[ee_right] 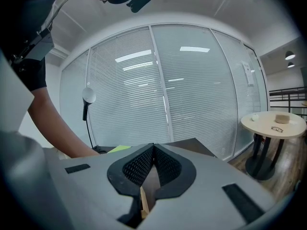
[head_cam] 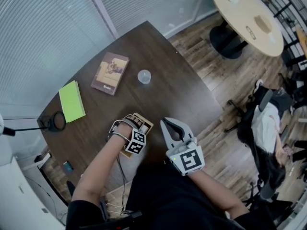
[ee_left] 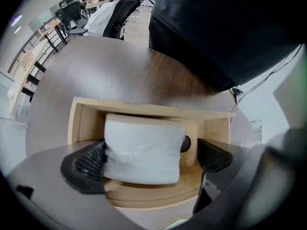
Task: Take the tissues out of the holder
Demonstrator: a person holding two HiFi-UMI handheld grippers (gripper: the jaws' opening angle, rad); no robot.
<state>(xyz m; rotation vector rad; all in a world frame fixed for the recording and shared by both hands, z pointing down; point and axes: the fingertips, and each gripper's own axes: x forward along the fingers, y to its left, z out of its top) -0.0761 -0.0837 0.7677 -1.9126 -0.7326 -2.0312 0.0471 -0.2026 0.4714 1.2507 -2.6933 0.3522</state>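
Note:
A white tissue pack [ee_left: 143, 150] stands in the light wooden holder [ee_left: 86, 116] on the dark table [head_cam: 163, 71]. My left gripper [ee_left: 144, 163] points down over it with its jaws wide apart around the pack. The left pad [ee_left: 88, 163] lies against the pack's side, while the right pad [ee_left: 213, 155] stands clear of it. In the head view the holder [head_cam: 144, 122] sits near the table's front edge under the left gripper [head_cam: 125, 127]. My right gripper [head_cam: 166, 124] hovers just right of the holder, pads [ee_right: 136, 164] together with nothing held. A sliver of wood [ee_right: 142, 202] shows below them.
A brown book [head_cam: 111, 73], a green notepad [head_cam: 72, 101] and a small clear cup [head_cam: 144, 76] lie farther back on the table. A black lamp base [head_cam: 56, 121] sits at the left edge. A round pale table [head_cam: 247, 16] and an office chair [head_cam: 268, 121] stand to the right.

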